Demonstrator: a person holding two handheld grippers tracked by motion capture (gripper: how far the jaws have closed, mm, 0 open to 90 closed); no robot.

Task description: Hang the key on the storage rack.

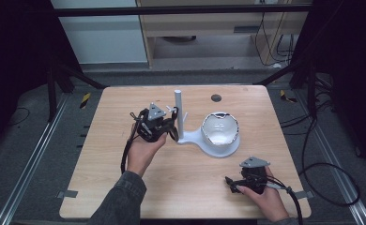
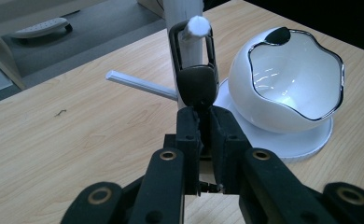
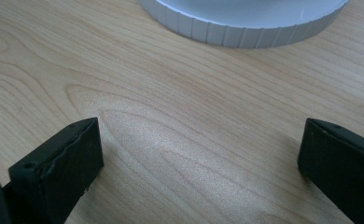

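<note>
The left tool [image 2: 203, 122] is gripping a dark key fob [image 2: 196, 84] by its body, jaws clenched on it, and is holding its loop around the tip of a short white peg [image 2: 192, 31] that sticks out of the white post [image 2: 182, 14] of the stand [image 1: 208, 140]. The step in hand looks like hanging the fob on that peg: in the left gripper view the peg's round end is showing through the loop, so the ring seems to be threaded already, though not yet seated back toward the post.

The fob's long axis is running straight away from the tool, loop end leading toward the post and body end in the jaws. It is tilting upward in that view. A second thin peg [image 2: 140, 84] is jutting out lower down to the side.

The next move probably calls for a small push along the peg's line, then a gentle let-go so the loop settles (a sideways tug could slip it off the tip).

The right tool [image 1: 241, 183] is resting on the worktop [image 1: 181, 187] near the front edge, jaws spread wide with nothing between them, just short of the stand's round base [image 3: 245, 23]. The white bowl [image 1: 220, 129] is sitting on that base.
</note>
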